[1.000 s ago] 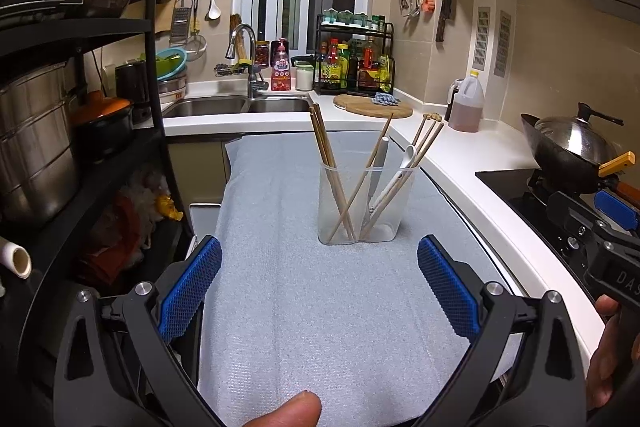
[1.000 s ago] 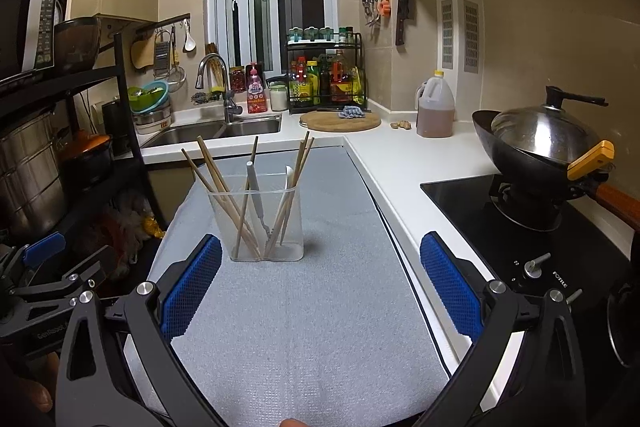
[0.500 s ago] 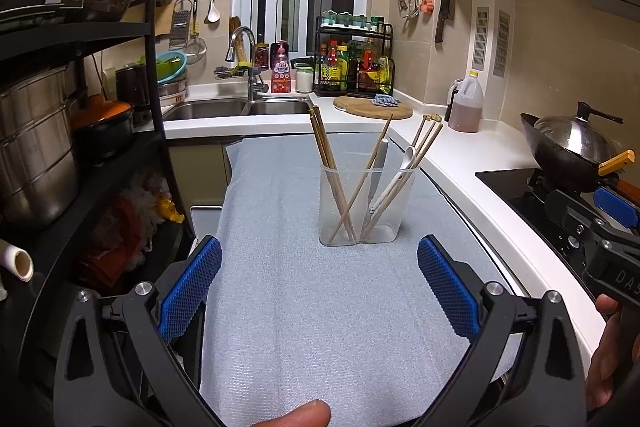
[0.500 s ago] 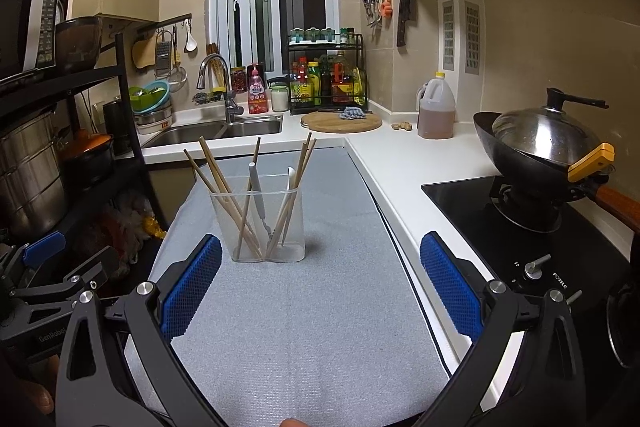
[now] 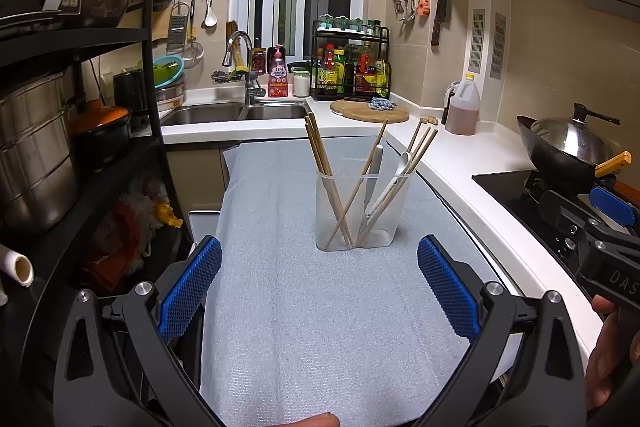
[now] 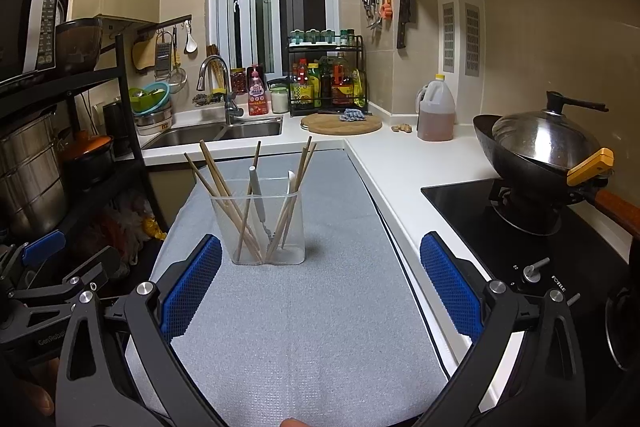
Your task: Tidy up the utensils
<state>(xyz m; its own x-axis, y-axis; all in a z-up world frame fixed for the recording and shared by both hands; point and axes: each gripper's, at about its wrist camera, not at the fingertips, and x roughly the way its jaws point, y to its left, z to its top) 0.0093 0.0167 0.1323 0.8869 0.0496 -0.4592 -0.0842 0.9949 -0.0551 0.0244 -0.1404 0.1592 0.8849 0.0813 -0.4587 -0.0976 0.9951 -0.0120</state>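
A clear plastic utensil holder stands upright on the grey mat; it also shows in the right wrist view. It holds several wooden chopsticks, a white-handled knife and a white spoon. My left gripper is open and empty, a little short of the holder. My right gripper is open and empty, also short of the holder, which lies ahead and to its left.
A black shelf rack with pots stands at the left. A wok sits on the black hob at the right. Sink, cutting board and oil jug are at the back.
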